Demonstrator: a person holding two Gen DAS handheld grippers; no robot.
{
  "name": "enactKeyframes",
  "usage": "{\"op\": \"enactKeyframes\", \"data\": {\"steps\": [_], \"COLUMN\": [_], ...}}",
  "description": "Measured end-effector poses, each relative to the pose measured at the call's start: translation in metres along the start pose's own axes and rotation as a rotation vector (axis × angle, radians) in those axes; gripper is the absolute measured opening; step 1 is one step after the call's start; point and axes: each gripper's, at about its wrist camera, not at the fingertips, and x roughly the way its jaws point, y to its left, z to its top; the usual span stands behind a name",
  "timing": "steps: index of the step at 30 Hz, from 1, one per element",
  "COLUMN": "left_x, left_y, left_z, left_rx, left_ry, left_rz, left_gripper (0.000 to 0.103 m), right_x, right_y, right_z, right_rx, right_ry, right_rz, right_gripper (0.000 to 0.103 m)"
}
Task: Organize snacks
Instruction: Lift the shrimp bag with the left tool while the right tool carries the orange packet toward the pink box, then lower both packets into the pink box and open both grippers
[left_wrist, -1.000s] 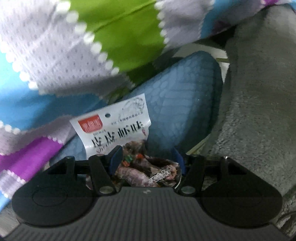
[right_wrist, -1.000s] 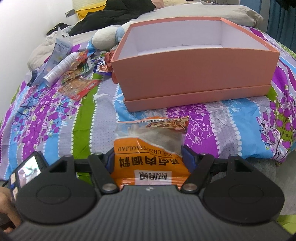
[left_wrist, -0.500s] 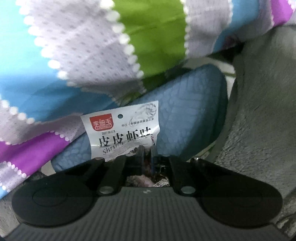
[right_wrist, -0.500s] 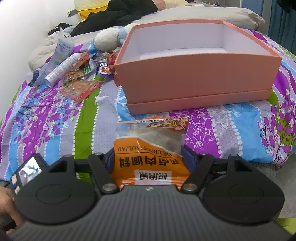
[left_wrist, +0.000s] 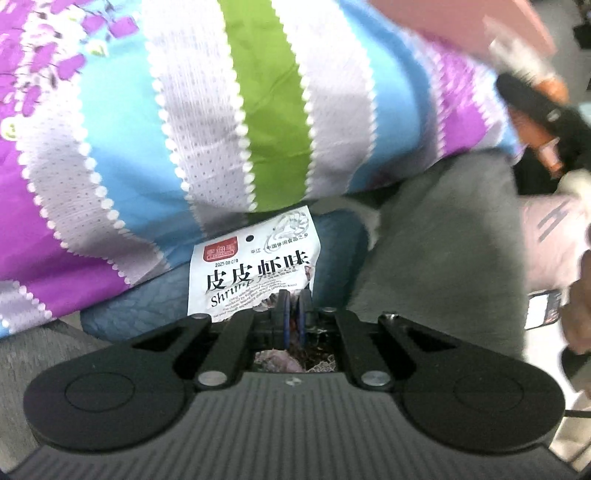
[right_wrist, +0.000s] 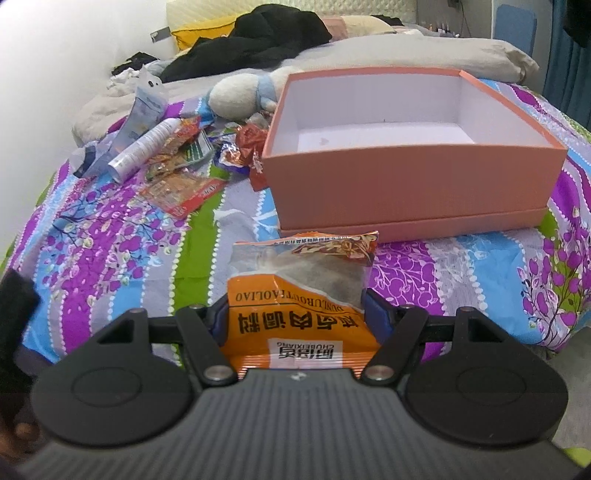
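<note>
Jaws of the left gripper (left_wrist: 294, 308) pinch the shrimp packet (left_wrist: 255, 264) below the bed's near edge; lift it clear. Right gripper (right_wrist: 295, 317) clamps the orange packet (right_wrist: 301, 291) before the box (right_wrist: 413, 177); carry both over its rim.

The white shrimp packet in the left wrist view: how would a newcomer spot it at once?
Start at the striped bedspread and follow it down to its hanging edge. Just below, the white shrimp packet sticks up from the shut jaws of the left gripper. Its red logo and bold black Chinese characters set it apart from the blue cushion behind.
</note>
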Motion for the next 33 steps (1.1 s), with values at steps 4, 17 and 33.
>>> {"op": "enactKeyframes", "data": {"steps": [4, 17, 33], "left_x": [-0.029, -0.106, -0.172], "left_y": [-0.003, -0.039, -0.070], "left_z": [-0.005, 0.004, 0.081], "left_rx": [-0.039, -0.059, -0.033], "left_ry": [-0.071, -0.290, -0.490], "left_rz": [-0.059, -0.175, -0.192], "left_gripper": [0.005, 0.005, 0.005], "right_x": [-0.008, -0.034, -0.029], "right_y": [0.002, 0.002, -0.020], "right_z": [0.004, 0.037, 0.103], "right_rx": [-0.003, -0.014, -0.039], "right_ry": [-0.017, -0.096, -0.162], "right_rz": [0.002, -0.001, -0.002], "right_gripper": [0.073, 0.073, 0.073]}}
